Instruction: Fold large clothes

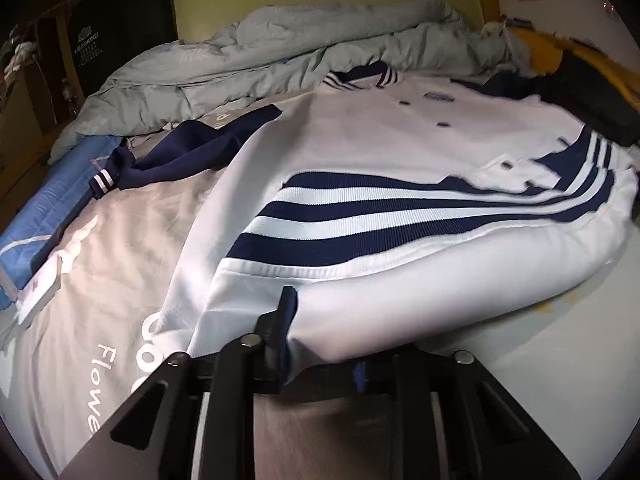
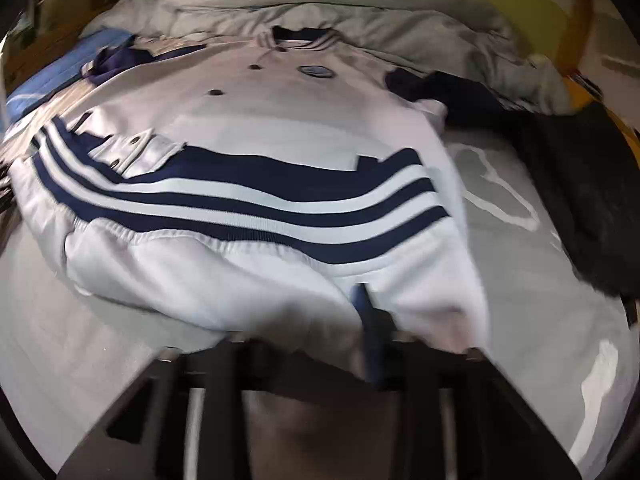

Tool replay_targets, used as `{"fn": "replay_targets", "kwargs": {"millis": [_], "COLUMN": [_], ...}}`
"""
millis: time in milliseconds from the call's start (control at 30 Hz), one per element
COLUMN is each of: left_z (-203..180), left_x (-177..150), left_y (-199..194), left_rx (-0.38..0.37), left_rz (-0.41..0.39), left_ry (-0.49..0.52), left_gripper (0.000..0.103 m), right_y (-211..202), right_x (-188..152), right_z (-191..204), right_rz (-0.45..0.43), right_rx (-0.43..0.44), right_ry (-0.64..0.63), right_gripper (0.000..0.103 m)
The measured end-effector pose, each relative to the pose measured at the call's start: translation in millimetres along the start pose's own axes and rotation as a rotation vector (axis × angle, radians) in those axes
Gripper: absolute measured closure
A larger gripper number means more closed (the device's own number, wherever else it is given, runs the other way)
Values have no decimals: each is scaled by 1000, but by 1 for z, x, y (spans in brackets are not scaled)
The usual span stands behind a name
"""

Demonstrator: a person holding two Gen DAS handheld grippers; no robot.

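A white jacket [image 1: 380, 136] with navy sleeves and dark snaps lies spread on the bed, collar [image 1: 360, 76] at the far end. Its navy-and-white striped hem band [image 1: 400, 216] is turned up toward the chest. My left gripper [image 1: 320, 344] is shut on the white cloth at the near left edge of this fold. One black finger [image 1: 286, 312] shows and the other is under the cloth. In the right wrist view the jacket [image 2: 280, 120] is blurred. My right gripper [image 2: 326, 344] is shut on the fold's near right part, with one finger [image 2: 368, 332] showing through the cloth.
A crumpled grey duvet [image 1: 280, 52] is heaped at the head of the bed. A blue folded cloth [image 1: 52, 208] lies at the left edge, a black garment [image 2: 580, 200] at the right. The grey sheet [image 1: 100, 300] with white lettering lies underneath.
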State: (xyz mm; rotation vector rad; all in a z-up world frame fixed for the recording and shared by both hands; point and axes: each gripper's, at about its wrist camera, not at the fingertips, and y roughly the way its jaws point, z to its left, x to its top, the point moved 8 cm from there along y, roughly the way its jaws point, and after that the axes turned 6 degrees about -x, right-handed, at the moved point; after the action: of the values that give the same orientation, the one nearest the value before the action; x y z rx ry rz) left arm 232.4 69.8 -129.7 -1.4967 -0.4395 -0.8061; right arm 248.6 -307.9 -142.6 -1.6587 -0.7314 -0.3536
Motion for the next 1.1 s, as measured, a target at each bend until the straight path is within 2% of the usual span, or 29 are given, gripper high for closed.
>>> {"fn": "replay_targets", "kwargs": {"millis": [100, 167, 267, 333, 500, 633, 733, 867, 1000, 1100], "left_z": [-1, -4, -14, -21, -26, -18, -17, -10, 10, 27], "left_x": [-2, -8, -25, -43, -62, -55, -42, -9, 32, 55], "left_y": [-16, -34, -66, -89, -98, -92, -90, -80, -46, -11], "left_rx": [-21, -38, -66, -82, -85, -112, -106, -111, -143, -171], "left_rz": [-3, -2, -5, 1, 55, 91, 100, 118, 176, 217], "left_ry": [-30, -48, -67, -38, -34, -120, -96, -60, -93, -151], "left_gripper": [83, 83, 83, 83, 81, 78, 77, 77, 77, 77], "right_y": [-15, -31, -60, -78, -99, -100, -98, -89, -75, -46], "right_x": [-2, -5, -29, -50, -77, -64, -49, -20, 25, 57], "right_z": [1, 7, 15, 18, 20, 18, 13, 6, -3, -11], "right_rz": [6, -11, -18, -13, 26, 18, 8, 6, -8, 22], "right_rx": [14, 17, 21, 21, 70, 51, 69, 93, 115, 153], "right_ry": [60, 50, 46, 66, 91, 91, 115, 106, 110, 131], "right_gripper": [85, 86, 87, 86, 84, 79, 78, 77, 77, 76]}}
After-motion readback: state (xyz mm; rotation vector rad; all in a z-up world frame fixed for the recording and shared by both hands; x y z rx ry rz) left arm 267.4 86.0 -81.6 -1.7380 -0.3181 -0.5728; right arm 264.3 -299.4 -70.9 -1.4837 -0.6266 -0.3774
